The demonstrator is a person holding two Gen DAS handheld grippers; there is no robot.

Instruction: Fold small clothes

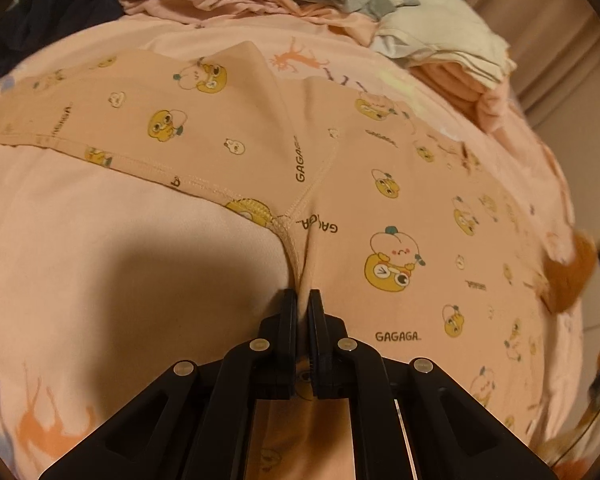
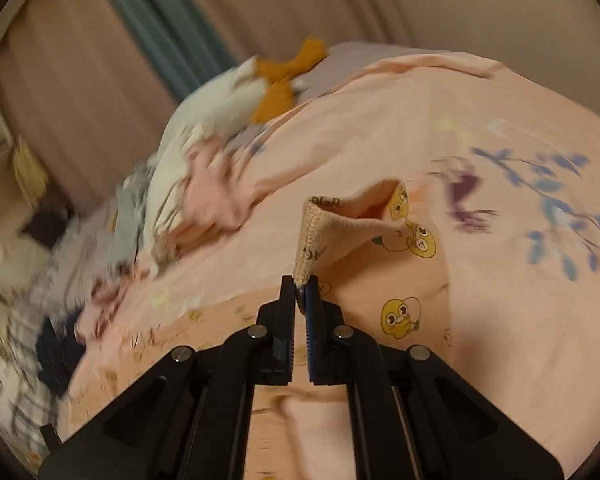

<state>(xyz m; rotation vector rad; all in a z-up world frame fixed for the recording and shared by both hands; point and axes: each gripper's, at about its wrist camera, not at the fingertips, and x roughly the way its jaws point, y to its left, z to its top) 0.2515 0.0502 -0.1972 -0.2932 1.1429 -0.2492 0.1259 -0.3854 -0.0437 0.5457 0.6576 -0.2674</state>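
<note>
Your left gripper pinches the crotch seam of the peach printed pants, which lie spread across the pink bedsheet. Your right gripper clamps their ribbed waistband, lifted off the sheet. The clothes pile blurs beyond reading

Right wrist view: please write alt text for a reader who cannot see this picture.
The right gripper is shut on the ribbed waistband of small peach pants printed with yellow cartoon figures, lifting that edge above a pink bedsheet. A blurred pile of clothes lies to the left.
</note>
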